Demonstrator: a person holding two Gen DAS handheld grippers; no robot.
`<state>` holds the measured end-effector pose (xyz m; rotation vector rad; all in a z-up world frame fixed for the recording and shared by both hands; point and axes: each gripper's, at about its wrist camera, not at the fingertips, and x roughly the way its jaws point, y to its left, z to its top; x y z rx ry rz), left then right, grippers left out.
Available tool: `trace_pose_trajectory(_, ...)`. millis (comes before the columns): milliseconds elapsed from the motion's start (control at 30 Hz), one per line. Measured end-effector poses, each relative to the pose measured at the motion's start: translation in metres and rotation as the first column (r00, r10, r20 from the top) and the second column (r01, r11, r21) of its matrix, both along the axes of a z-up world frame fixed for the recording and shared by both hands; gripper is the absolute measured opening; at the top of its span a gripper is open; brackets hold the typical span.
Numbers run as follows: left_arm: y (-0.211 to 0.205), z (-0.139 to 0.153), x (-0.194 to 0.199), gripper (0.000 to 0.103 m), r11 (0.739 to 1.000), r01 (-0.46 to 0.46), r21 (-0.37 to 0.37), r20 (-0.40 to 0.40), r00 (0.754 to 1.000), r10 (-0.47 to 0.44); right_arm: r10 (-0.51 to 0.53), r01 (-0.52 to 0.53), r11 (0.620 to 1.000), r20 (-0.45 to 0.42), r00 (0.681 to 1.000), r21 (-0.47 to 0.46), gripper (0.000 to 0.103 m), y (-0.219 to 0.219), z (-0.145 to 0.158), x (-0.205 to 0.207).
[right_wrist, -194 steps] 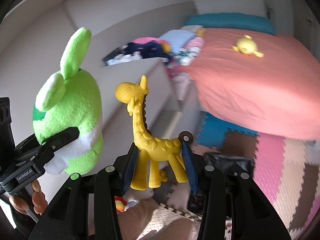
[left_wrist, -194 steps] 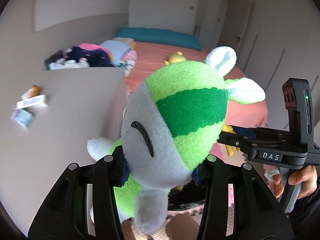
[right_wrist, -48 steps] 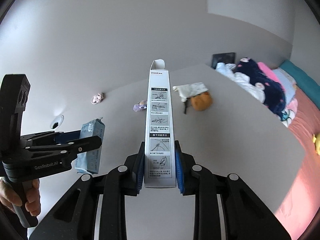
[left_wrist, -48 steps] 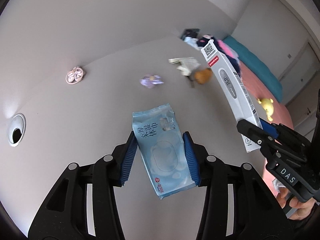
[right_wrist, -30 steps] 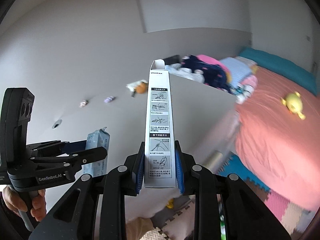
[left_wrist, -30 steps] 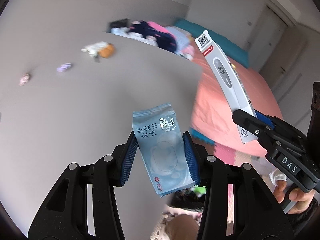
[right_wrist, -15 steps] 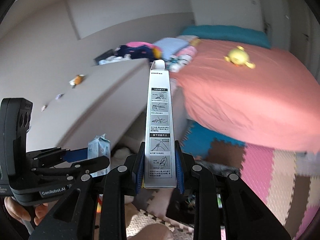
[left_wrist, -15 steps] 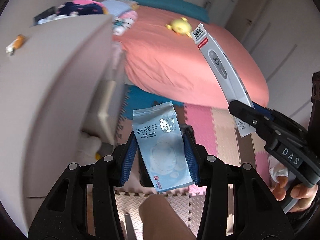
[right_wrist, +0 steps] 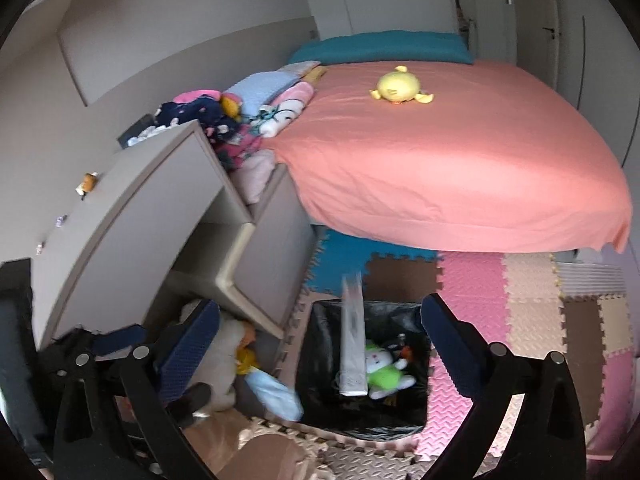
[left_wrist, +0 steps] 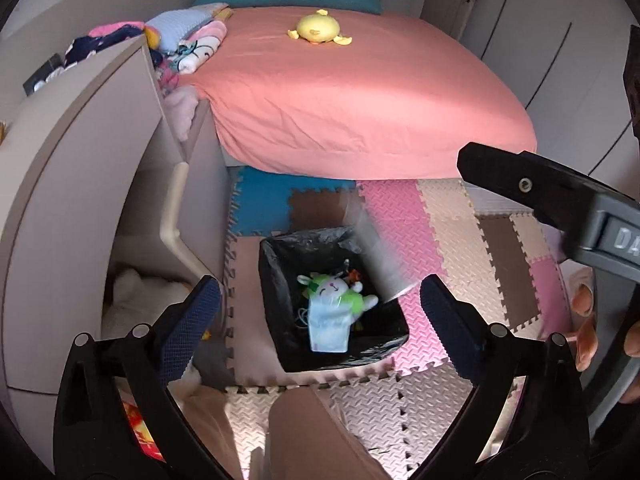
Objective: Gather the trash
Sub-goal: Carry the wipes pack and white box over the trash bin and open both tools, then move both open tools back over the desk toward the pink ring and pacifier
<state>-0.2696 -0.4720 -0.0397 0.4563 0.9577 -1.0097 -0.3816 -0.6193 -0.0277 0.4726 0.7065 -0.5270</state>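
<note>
- The left tongs [left_wrist: 320, 304] are opening, their blue pads wide apart with nothing pressed between them; they point down over the bin [left_wrist: 280, 344].
- The wipes pack [left_wrist: 329, 329] is loose below them, inside the black-lined bin's opening, blurred, over the green plush [left_wrist: 340, 290].
- The right tongs [right_wrist: 320, 324] are opening too, pads wide, gripping nothing.
- The box [right_wrist: 353, 348] stands on end between those pads without touching either, blurred, its lower end in the bin [right_wrist: 320, 368] beside the plush [right_wrist: 386, 372].
- In the right view the pack [right_wrist: 276, 396] shows blurred at the bin's near left rim; whether it is inside cannot be told there.
- Half a second ago each pair of tongs was clamped on its item, pack in the left, box in the right, above the floor mats [left_wrist: 460, 248]; now both are let go.
- The plush and the yellow duck [left_wrist: 318, 32] on the bed [left_wrist: 360, 100] lie as before.
</note>
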Motion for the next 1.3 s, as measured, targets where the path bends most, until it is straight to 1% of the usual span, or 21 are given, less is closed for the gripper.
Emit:
trace_pose_trajectory(267,0.001,0.0,0.003,0.097,1.0,-0.018,-0.005,-0.009,1.0,0.018,-0.008,0.007,1.0,0.01,1.0,0.021,0.1,-0.003,-0.003,0.003)
trace_pose_trajectory(600,0.009,0.004,0.014,0.097,0.998,-0.054,-0.024,-0.019,0.998,0.054,0.011,-0.011,1.0,0.008,1.0,0.014,0.1,0.004,0.001,0.011)
trace_pose_trajectory(800,0.02,0.013,0.026,0.097,0.996,-0.08,-0.042,0.005,0.997,0.08,0.039,-0.039,0.999,0.007,0.999,-0.003,0.1,0.011,0.011,0.026)
trace_pose_trajectory(900,0.029,0.022,0.037,0.097,0.993,-0.103,-0.057,0.009,0.995,0.103,0.058,-0.058,0.998,0.011,0.998,-0.013,0.1,0.019,0.018,0.039)
trace_pose_trajectory(1067,0.05,0.033,0.063,0.097,0.985,-0.152,-0.076,0.019,0.988,0.154,0.119,-0.118,0.993,0.023,0.993,-0.025,0.1,0.037,0.032,0.07)
trace_pose_trajectory(1300,0.089,0.047,0.108,0.097,0.966,-0.243,-0.094,0.037,0.968,0.247,0.213,-0.212,0.976,0.025,0.977,-0.045,0.1,0.069,0.05,0.125)
